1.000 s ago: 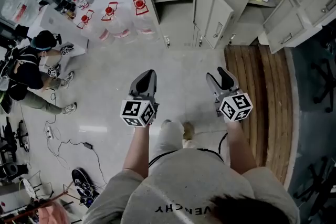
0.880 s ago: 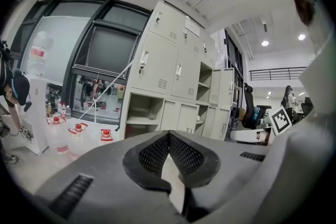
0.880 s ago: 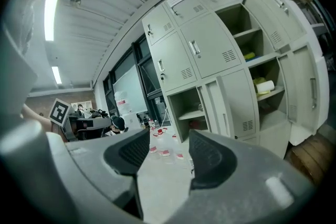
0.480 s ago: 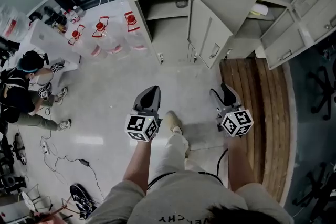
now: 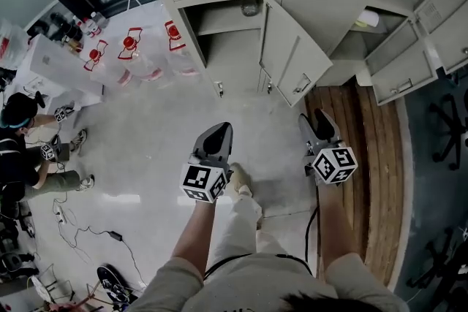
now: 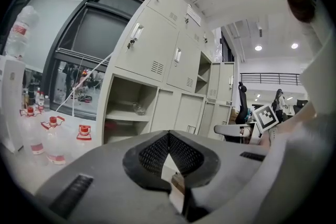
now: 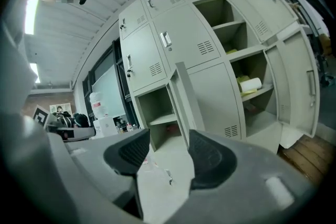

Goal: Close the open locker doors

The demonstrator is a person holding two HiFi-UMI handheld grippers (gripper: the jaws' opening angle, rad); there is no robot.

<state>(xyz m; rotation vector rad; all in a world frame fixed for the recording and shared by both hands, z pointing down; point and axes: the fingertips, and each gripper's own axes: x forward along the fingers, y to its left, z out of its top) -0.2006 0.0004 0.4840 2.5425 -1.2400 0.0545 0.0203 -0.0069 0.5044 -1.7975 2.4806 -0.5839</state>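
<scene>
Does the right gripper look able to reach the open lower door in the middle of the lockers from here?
Probably yes, after a step closer. The right gripper, jaws apart, points toward the open door with only bare floor between them. It is not touching the door yet.

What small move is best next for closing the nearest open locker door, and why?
Probably a step forward, bringing the right tongs up to the outer face of the open lower door. That door stands swung far out into the room. The right tongs, open and empty, hang well short of it and seem the nearer pair, so a push from them looks simplest.
</scene>
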